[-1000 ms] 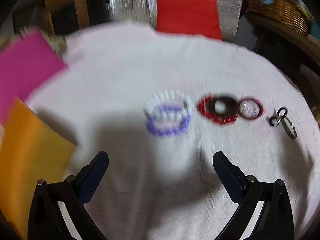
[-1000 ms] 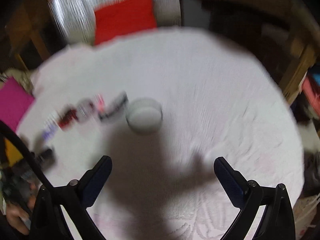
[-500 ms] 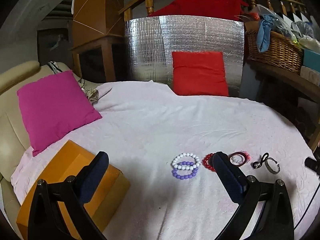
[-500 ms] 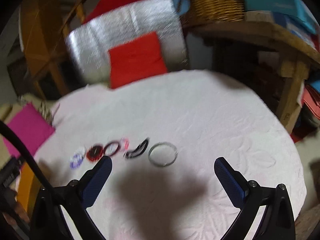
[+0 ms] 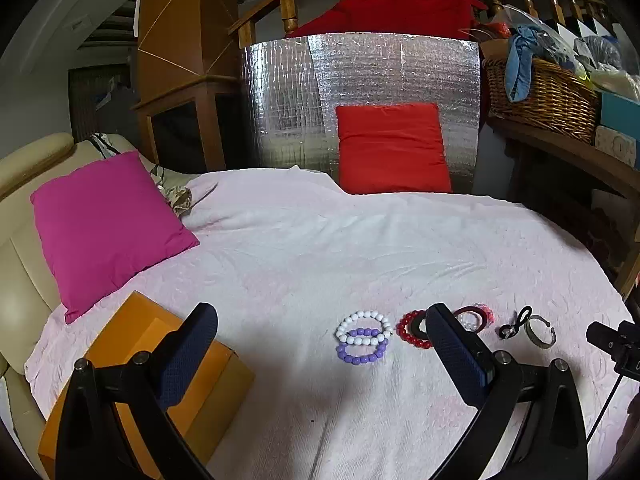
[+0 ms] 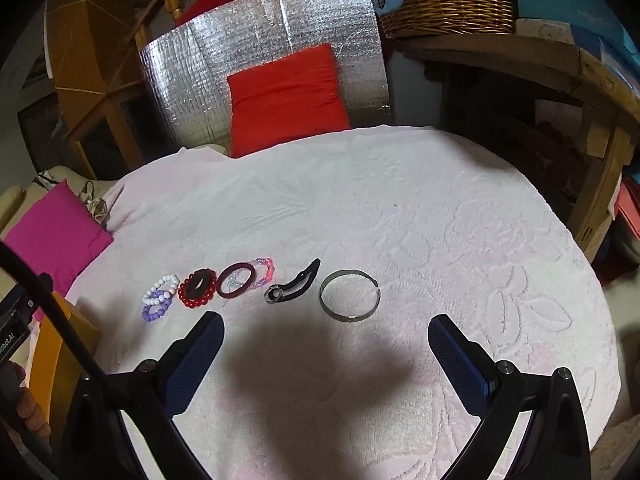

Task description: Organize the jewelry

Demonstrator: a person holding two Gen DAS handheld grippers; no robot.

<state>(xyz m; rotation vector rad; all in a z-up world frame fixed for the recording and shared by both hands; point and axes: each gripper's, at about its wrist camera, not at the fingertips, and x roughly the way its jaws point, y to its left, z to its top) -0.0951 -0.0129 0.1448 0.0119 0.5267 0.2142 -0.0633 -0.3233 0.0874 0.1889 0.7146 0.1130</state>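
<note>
A row of jewelry lies on the pale pink cloth [image 5: 320,248]. From left: a white bead bracelet [image 5: 362,326] overlapping a purple bead bracelet [image 5: 362,350], a red bead bracelet [image 6: 197,287] around a black ring, a maroon bangle [image 6: 237,280] over pink beads, a black clip [image 6: 294,286] and a metal cuff bangle [image 6: 349,295]. An orange box [image 5: 140,368] sits at the left. My left gripper [image 5: 320,356] is open, just short of the beads. My right gripper [image 6: 325,360] is open, just short of the cuff.
A magenta cushion [image 5: 104,224] lies at the left, a red cushion [image 5: 392,148] leans on a silver foil panel at the back. A wicker basket [image 5: 540,96] stands on a wooden shelf at the right. The cloth's right edge drops off beside the shelf.
Both views have tilted up and steadied from a blurred, steeper look at the cloth. The jewelry now sits lower in both frames. Both grippers stay open.
</note>
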